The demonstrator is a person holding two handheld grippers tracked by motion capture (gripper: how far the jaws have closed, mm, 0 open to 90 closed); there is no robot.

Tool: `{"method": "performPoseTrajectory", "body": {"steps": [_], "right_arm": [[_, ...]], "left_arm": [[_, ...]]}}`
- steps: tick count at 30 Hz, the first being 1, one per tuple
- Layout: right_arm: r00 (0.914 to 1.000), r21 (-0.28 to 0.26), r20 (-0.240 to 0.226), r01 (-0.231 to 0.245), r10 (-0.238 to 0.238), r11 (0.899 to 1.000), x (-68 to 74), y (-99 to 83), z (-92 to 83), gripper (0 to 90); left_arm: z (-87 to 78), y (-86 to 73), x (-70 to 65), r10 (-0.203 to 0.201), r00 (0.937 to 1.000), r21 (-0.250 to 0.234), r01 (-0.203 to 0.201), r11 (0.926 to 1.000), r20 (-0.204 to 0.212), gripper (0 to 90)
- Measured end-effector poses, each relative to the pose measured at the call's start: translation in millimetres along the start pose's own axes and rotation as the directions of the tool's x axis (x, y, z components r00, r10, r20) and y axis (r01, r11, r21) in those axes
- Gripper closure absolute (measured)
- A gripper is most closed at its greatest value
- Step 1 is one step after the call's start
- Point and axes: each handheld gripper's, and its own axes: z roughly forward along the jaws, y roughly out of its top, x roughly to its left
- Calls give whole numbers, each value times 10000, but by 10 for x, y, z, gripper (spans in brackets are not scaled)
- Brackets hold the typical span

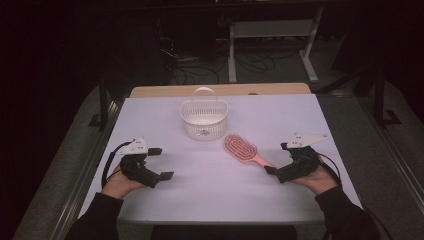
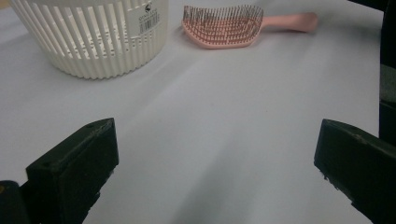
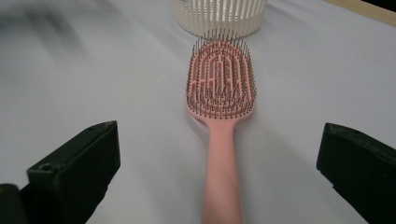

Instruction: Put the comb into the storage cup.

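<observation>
High view, desk: I see a white desk [image 1: 210, 190] with a white slatted basket [image 1: 204, 119] standing near its far middle, handle up.
High view, brush: a pink hairbrush [image 1: 242, 149] lies bristles up just right of the basket, handle pointing toward my right side.
High view, left tool: my left tool [image 1: 164, 163] hangs low at the desk's near left, jaws spread, nothing between them.
High view, right tool: my right tool [image 1: 277, 158] sits at the near right, jaws spread either side of the handle's end.
Left gripper view: both black jaws stand wide apart over bare desk [image 2: 224, 140]; the basket [image 2: 93, 37] is far left, the hairbrush [image 2: 224, 28] just beside it.
Right gripper view: the hairbrush [image 3: 220, 107] runs straight up the middle, its handle between my spread jaws, untouched; the basket [image 3: 219, 16] stands just beyond the bristles.
</observation>
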Motion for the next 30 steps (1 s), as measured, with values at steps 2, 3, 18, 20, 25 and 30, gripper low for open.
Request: {"method": "performPoseTrajectory", "body": {"steps": [2, 3, 18, 20, 25, 30], "right_arm": [[10000, -13, -25, 33, -33, 10000, 10, 3, -4, 0], [10000, -17, -30, 33, -33, 10000, 12, 5, -7, 0], [9999, -43, -94, -36, 36, 10000, -5, 90, 16, 0], [9999, -45, -140, -46, 46, 10000, -1, 109, 19, 0], [10000, -27, -72, -23, 22, 10000, 2, 131, 16, 0], [10000, 7, -30, 2, -2, 10000, -24, 168, 31, 0]], "left_arm": [[2, 1, 3, -9, 10000, 1, 9, 10000, 0, 0], [2, 1, 3, -9, 10000, 1, 9, 10000, 0, 0], [7, -23, -17, -75, 9999, -2, 75, 10000, 73, 0], [8, -21, -15, -47, 9999, 4, 47, 10000, 94, 0], [15, -12, -12, -56, 9999, -13, 56, 10000, 127, 0], [12, -13, -3, -111, 9999, -29, 112, 9999, 72, 0]]}}
